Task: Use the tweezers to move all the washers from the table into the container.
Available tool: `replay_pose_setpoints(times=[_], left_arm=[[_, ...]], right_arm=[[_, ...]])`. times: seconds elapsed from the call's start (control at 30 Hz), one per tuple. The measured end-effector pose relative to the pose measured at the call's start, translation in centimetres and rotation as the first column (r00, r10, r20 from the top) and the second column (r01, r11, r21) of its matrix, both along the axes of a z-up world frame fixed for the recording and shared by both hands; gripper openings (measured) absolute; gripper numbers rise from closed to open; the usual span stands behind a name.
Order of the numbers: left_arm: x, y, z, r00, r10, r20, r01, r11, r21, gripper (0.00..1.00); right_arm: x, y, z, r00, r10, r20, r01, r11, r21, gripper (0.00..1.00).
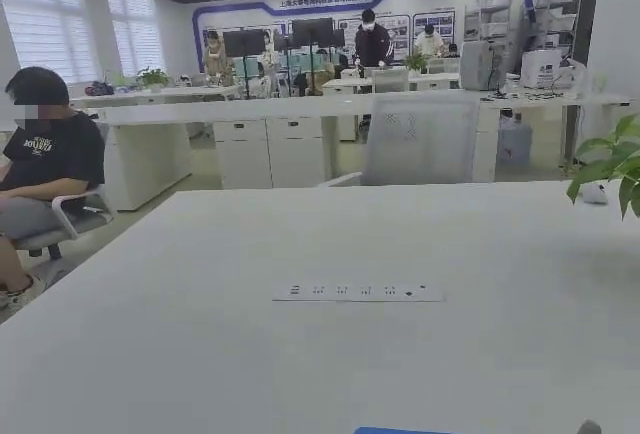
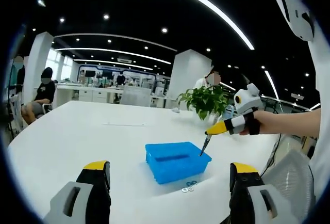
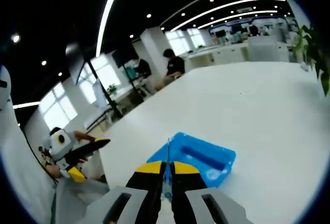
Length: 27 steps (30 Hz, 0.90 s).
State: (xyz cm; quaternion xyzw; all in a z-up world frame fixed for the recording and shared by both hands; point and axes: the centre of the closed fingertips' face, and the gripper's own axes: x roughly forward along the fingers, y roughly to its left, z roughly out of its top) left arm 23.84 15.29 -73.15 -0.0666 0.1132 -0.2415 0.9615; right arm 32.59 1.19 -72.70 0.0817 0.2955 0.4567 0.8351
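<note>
**Hanging the tweezers over the container, washers on its other side**

The right gripper (image 2: pixel 214 129) is clamped tight on the tweezers (image 2: pixel 204 144). Their long axis slopes down from it, and the tip hangs over the far right edge of the blue container (image 2: pixel 178 162).

The washers (image 2: pixel 189 187) lie on the white desk (image 2: pixel 77 146), just beside the container's near wall. That puts them on the side facing the left gripper (image 2: pixel 169 167), whose jaws stand wide apart and hold nothing.

The left gripper is the nearer one, but the right one carries the tool. I judge the tip must come back across the container and down to the desk.

The washers are small silvery rings in a tight cluster, flat on the desk. They are too small to count surely.
</note>
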Motion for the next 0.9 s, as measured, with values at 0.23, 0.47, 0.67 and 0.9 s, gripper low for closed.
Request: replay_pose_setpoints(times=[0.23, 0.47, 0.67, 0.9], left_arm=[[-0.2, -0.5, -0.3, 0.999, -0.034, 0.003, 0.033, 0.998, 0.052, 0.96], [0.0, 0.0, -0.2, 1.0, -0.011, -0.008, 0.012, 1.0, 0.012, 0.95], [0.0, 0.3, -0.1, 1.0, 0.002, -0.007, -0.002, 1.0, 0.001, 0.95], [-0.1, 0.2, -0.1, 1.0, -0.002, -0.007, 0.002, 1.0, 0.009, 0.94]], right_arm=[[2.1, -0.7, -1.0, 0.999, -0.039, 0.009, 0.039, 0.999, -0.033, 0.02], [3.3, -0.7, -2.9, 0.999, -0.046, 0.009, 0.047, 0.995, -0.09, 0.02], [3.7, -0.7, -4.4, 0.999, -0.035, 0.022, 0.038, 0.987, -0.155, 0.02], [4.2, -0.6, -5.9, 0.999, -0.004, 0.04, 0.013, 0.976, -0.215, 0.02]])
